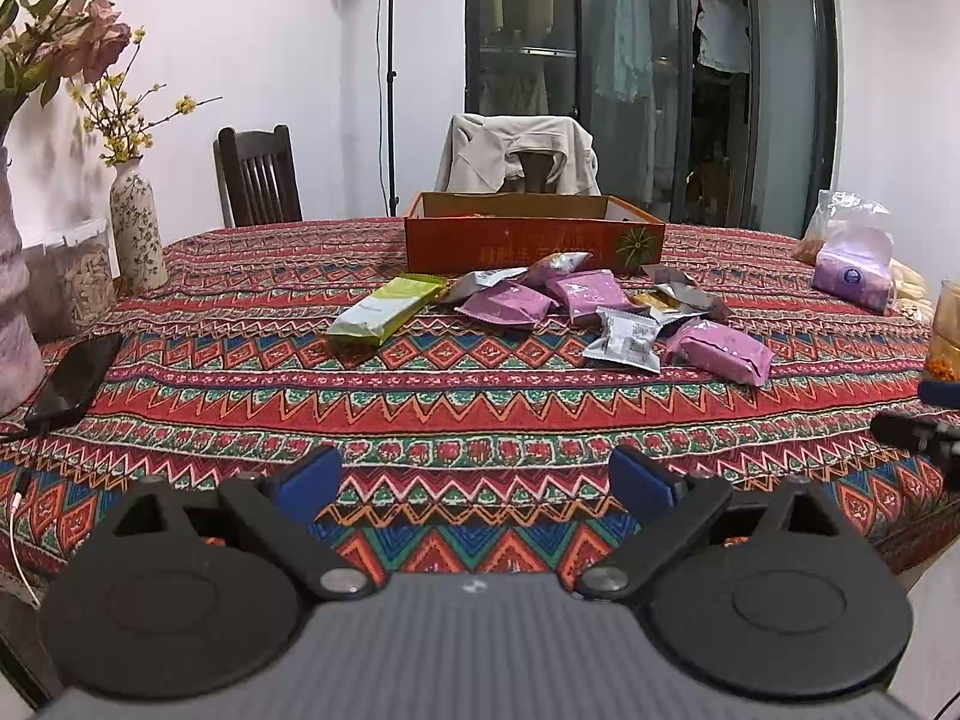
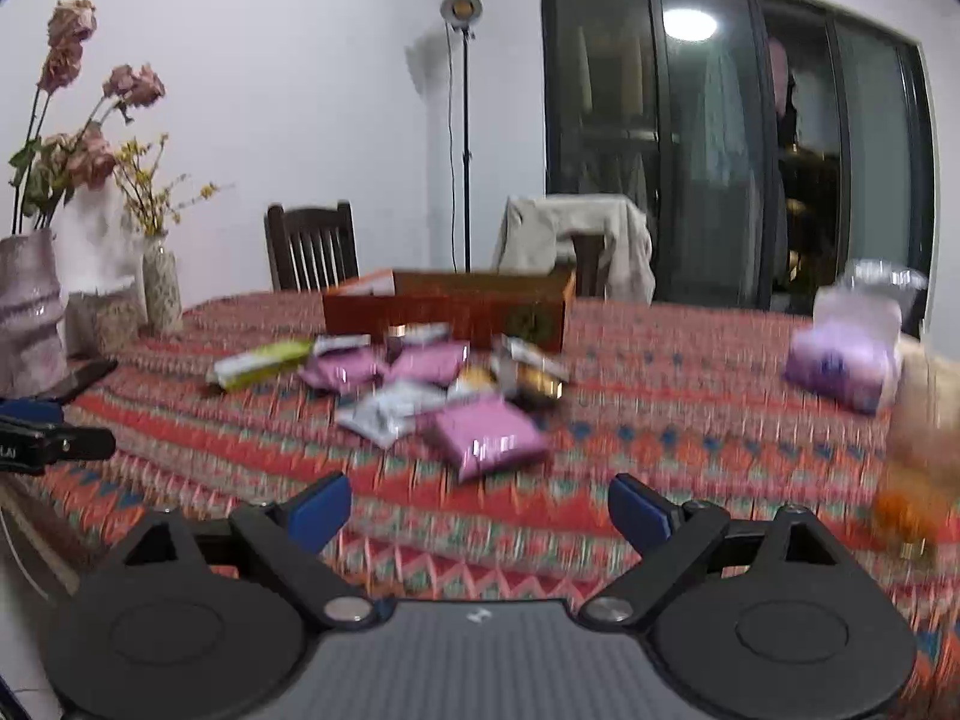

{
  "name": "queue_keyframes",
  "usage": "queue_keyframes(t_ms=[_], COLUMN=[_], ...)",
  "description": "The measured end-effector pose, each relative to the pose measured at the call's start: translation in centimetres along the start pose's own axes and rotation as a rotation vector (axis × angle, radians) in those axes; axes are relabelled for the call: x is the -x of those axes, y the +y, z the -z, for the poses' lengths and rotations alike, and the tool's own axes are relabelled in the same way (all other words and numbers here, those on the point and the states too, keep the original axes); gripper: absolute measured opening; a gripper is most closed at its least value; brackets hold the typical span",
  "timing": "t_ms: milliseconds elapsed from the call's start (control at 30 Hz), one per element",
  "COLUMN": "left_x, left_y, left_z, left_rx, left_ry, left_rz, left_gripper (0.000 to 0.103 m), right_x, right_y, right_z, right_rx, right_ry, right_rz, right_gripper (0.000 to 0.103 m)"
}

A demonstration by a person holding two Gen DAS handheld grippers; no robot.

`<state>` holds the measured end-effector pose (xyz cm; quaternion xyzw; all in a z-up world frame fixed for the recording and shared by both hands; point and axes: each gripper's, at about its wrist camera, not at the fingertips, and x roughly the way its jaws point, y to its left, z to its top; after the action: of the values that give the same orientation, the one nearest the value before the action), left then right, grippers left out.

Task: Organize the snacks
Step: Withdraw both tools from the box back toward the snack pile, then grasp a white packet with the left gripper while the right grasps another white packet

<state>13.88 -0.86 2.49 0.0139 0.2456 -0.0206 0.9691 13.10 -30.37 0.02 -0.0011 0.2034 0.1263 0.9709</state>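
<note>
From the left wrist view, the left gripper (image 1: 474,480) hangs above the near edge of the patterned tablecloth (image 1: 480,414), its blue-padded jaws spread wide with nothing between them. The landmark here is the orange cardboard box (image 1: 534,240), standing open-topped toward the far side of the table. Just in front of it lies the scatter of snacks (image 1: 558,312): a green-and-white packet (image 1: 387,315) to the box's front left, several purple packets (image 1: 720,351) and silver ones (image 1: 624,345) to its front and front right, some overlapping. Far to the box's left stands a floral vase (image 1: 137,228) with yellow sprigs, and nearer the camera on that side a dark phone (image 1: 75,381) lies flat. To the box's right sits a clear bag with a purple pack (image 1: 852,264). Behind the box, a chair draped with a beige jacket (image 1: 519,156).

From the right wrist view, blurred by motion, the right gripper (image 2: 480,513) also hangs above the near cloth, jaws wide apart and empty. The same box (image 2: 447,306) sits beyond the snack pile (image 2: 420,384), the nearest purple packet (image 2: 486,435) lying well in front of it. The tip of the left gripper (image 2: 54,441) shows at the picture's left edge.
</note>
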Motion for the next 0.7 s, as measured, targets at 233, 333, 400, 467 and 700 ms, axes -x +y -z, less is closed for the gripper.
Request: queue_keyframes(t_ms=[233, 333, 400, 467, 700], left_x=[-0.4, -1.1, -1.6, -2.2, -4.4], left_y=[-0.7, -0.8, -0.8, -0.6, 0.6], left_z=[-0.7, -0.6, -0.5, -0.4, -0.5], left_rx=[-0.017, -0.021, -0.02, -0.014, 0.02], left_ry=[-0.005, 0.011, 0.024, 0.035, 0.059], left_rz=[0.012, 0.014, 0.013, 0.013, 0.022], left_gripper=[0.098, 0.098, 0.098, 0.098, 0.098], right_x=[-0.3, -0.6, -1.0, -1.5, -4.3], right_y=[0.1, 0.1, 0.0, 0.1, 0.4], right_z=[0.9, 0.9, 0.7, 0.6, -0.6], right_rx=[-0.002, -0.008, -0.009, -0.011, -0.05], right_ry=[0.008, 0.009, 0.016, 0.024, 0.054], right_rz=[0.001, -0.004, -0.007, -0.012, -0.068], right_gripper=[0.093, 0.093, 0.093, 0.093, 0.093])
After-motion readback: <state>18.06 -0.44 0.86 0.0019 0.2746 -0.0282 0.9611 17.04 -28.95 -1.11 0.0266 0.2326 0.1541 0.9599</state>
